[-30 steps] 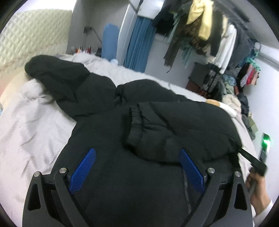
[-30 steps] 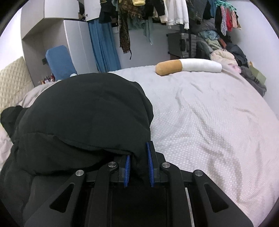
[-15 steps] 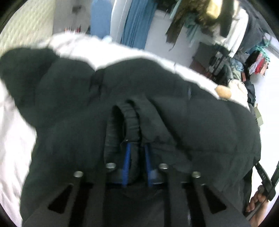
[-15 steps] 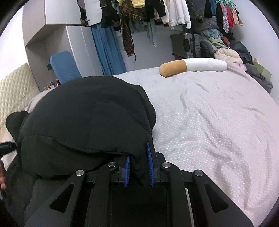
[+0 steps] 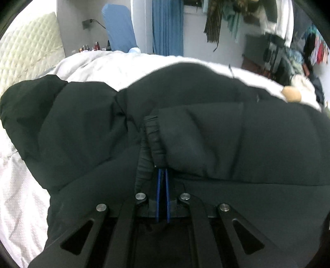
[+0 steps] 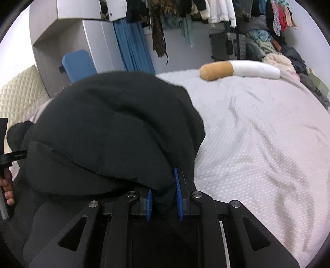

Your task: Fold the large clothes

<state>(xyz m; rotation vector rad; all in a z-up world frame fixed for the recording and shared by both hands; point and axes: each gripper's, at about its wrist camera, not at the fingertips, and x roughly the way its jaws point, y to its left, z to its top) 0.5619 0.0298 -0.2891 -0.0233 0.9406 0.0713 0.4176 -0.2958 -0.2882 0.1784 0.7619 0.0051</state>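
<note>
A big black puffer jacket (image 5: 206, 134) lies on a white bedspread (image 5: 22, 181) and fills both views; it also shows in the right wrist view (image 6: 107, 127). My left gripper (image 5: 162, 175) is shut on the jacket's fabric just below a ribbed sleeve cuff (image 5: 153, 136), blue pads nearly together. My right gripper (image 6: 164, 185) is shut on the jacket's right edge, a thick fold of fabric between its blue pads. The jacket bulges up over both grippers and hides their fingertips.
A brown and white bolster pillow (image 6: 239, 70) lies at the far side of the bed (image 6: 257, 134). A quilted headboard (image 5: 31, 51) stands at the left. A blue chair (image 6: 79, 66), blue curtain and a rack of hanging clothes (image 6: 206, 12) stand beyond the bed.
My left gripper went from wide open to shut on the jacket near the sleeve cuff and lifted. My right gripper kept its hold and raised the jacket edge slightly.
</note>
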